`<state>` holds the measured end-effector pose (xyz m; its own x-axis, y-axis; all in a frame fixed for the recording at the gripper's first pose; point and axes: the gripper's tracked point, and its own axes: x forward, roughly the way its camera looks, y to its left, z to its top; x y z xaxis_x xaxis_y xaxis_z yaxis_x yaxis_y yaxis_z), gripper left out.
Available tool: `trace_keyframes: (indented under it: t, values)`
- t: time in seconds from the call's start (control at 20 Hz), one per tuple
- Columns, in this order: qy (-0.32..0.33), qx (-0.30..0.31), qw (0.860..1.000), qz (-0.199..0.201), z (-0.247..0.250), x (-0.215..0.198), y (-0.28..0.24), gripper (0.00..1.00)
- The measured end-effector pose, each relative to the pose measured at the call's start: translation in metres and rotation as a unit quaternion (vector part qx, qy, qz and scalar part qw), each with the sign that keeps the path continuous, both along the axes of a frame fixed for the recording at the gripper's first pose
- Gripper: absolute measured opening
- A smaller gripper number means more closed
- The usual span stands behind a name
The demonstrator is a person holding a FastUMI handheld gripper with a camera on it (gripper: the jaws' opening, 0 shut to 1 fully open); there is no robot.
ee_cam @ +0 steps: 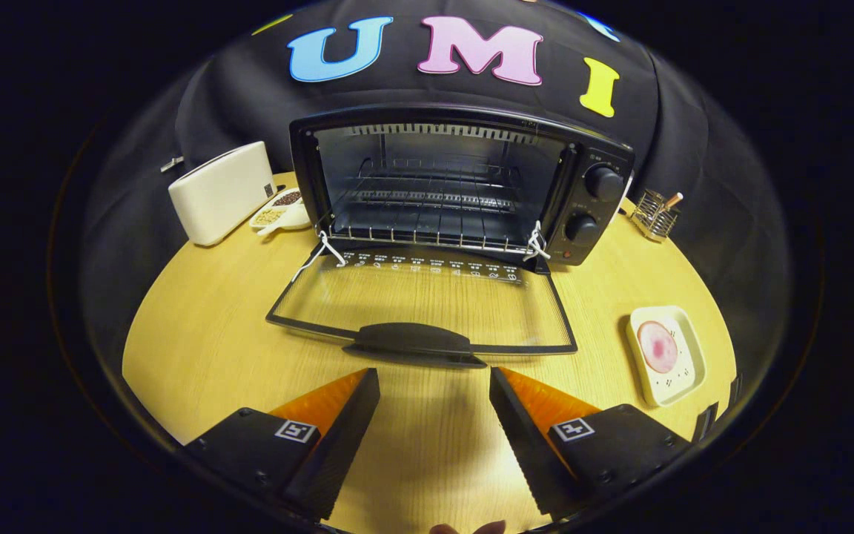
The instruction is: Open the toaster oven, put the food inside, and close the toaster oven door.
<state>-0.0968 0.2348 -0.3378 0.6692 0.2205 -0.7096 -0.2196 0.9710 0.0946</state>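
Toaster oven (464, 185) is sitting at the back of the wooden surface (212, 326), cavity exposed, wire rack showing inside. Its glass door (427, 304) is lying fully down, flat over the surface, with the dark handle (414, 340) at the near edge, just ahead of the fingers.

Gripper (434, 386) is hovering low over the surface with its fingers spread wide and nothing between them; the handle is sitting just beyond the gap.

The food (657, 346), a round pinkish slice, is resting on a small white square plate (683, 386) off to the right of the door, well apart from the oven mouth and beside the right finger.

Handling, as judged: the slice is looking thin, soft and light, likely to tear or fold under a hard pinch. A gentle grip across its edge seems best, fingers coming in low and nearly flat to the plate. The plate may be sliding if nudged. The door, by contrast, is looking stiff and hinged; taking it by the handle's middle should be lifting it evenly.

Opening step appears done; food not yet loaded.

Also present: a white toaster (221, 193), a small dish of grains (279, 209), a wire holder (654, 213).
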Motion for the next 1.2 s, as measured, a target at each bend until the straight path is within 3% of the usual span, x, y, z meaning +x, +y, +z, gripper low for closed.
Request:
trace_keyframes:
  t: [0.3,0.65,0.9,1.2]
  values:
    - [-0.014,0.036,0.999,0.017,0.04,-0.001,-0.042,0.99]
    - [-0.008,0.042,0.998,0.035,0.061,0.026,-0.155,0.99]
    - [0.047,0.023,0.997,0.054,0.031,0.036,-0.244,0.99]
    - [0.132,0.012,0.99,0.043,-0.033,0.065,-0.316,1.0]
